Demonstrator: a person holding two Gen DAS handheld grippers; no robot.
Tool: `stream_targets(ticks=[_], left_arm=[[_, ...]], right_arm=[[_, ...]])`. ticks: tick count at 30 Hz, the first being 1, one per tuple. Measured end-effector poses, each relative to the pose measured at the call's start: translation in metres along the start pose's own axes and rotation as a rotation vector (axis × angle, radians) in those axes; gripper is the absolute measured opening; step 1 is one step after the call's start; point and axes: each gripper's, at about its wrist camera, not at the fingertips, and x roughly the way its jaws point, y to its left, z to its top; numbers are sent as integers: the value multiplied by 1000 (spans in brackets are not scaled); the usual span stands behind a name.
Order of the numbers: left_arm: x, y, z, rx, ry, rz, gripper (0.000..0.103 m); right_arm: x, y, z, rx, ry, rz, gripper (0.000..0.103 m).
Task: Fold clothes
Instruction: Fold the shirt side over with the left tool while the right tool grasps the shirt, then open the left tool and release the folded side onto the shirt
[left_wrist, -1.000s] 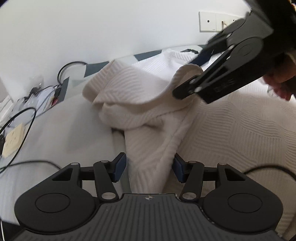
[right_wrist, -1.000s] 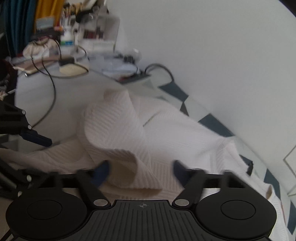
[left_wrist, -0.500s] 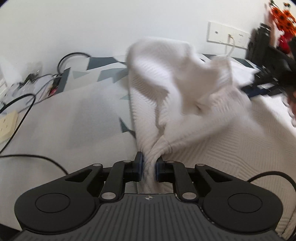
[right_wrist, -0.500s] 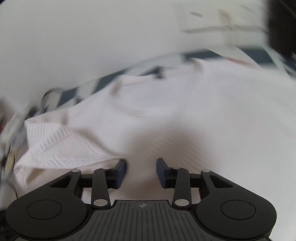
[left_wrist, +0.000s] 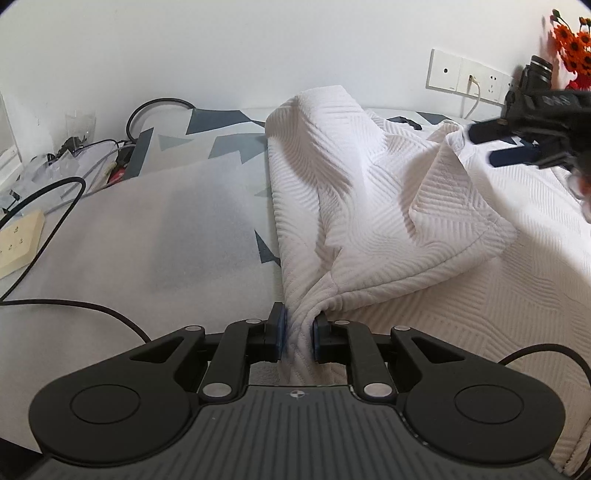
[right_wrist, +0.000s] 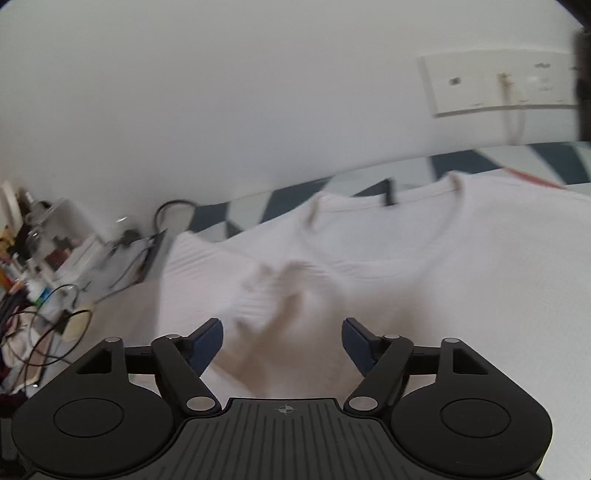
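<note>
Across the bed (left_wrist: 155, 236), with its grey sheet and blue-and-white geometric cover, a white textured knit garment (left_wrist: 388, 206) lies spread, occupying the right and centre of the left wrist view. One sleeve or flap is folded back over the body, forming a raised ridge towards the wall. The neckline faces the wall in the right wrist view, which is blurred. Left gripper (left_wrist: 298, 334): jaws clenched on a bunched fold at the garment's near edge, both pads pressing the fabric. Right gripper (right_wrist: 282, 341): jaws have just been opening and now stand released and wide, above the garment with nothing pinched between them. Wall socket plate (left_wrist: 465, 77) is behind the bed at right. Black cables (left_wrist: 55, 206) trail over the sheet at left.
</note>
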Motion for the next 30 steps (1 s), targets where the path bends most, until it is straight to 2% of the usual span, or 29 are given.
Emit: stream_targets(ticks=[5, 6, 7, 8, 9, 10, 12, 14, 15, 17, 19, 21, 23, 27, 30], left_arm=[[0, -1, 2, 0, 2, 4, 17], [0, -1, 2, -1, 1, 3, 17], [0, 0, 2, -2, 1, 2, 17], [-1, 0, 3, -4, 0, 1, 17], [-2, 1, 3, -6, -2, 1, 17], [-2, 2, 3, -7, -3, 0, 17], [-2, 2, 4, -9, -1, -7, 18], [-2, 1, 5, -4, 5, -10, 19], [-1, 1, 5, -2, 7, -7, 19], [0, 2, 6, -7, 13, -14, 19], [1, 3, 7, -9, 18, -22, 19], [1, 3, 8, 2, 23, -27, 19], [2, 3, 9, 12, 27, -28, 19], [4, -1, 11, 25, 36, -21, 22], [5, -5, 13, 51, 38, -20, 29]], right_arm=[[26, 29, 1, -48, 68, 36, 73], [32, 35, 1, -69, 83, 34, 72], [36, 36, -1, -89, 95, 14, 66], [40, 36, -3, -108, 107, -9, 58], [44, 37, -4, -128, 118, -31, 31], [43, 30, -4, -103, 112, -61, 10], [39, 13, -3, -40, 93, -124, 11], [27, -8, 1, 47, 65, -148, 12], [21, -15, 1, 73, 53, -169, 11], [6, -25, 1, 88, 18, -227, 15], [-10, -38, -1, 158, 1, -161, 29], [-19, -40, -6, 194, 32, -48, 34], [-24, -31, -15, 162, 74, 34, 34], [-16, -5, -35, 97, 164, 92, 36], [-8, 5, -50, 103, 203, 105, 34]])
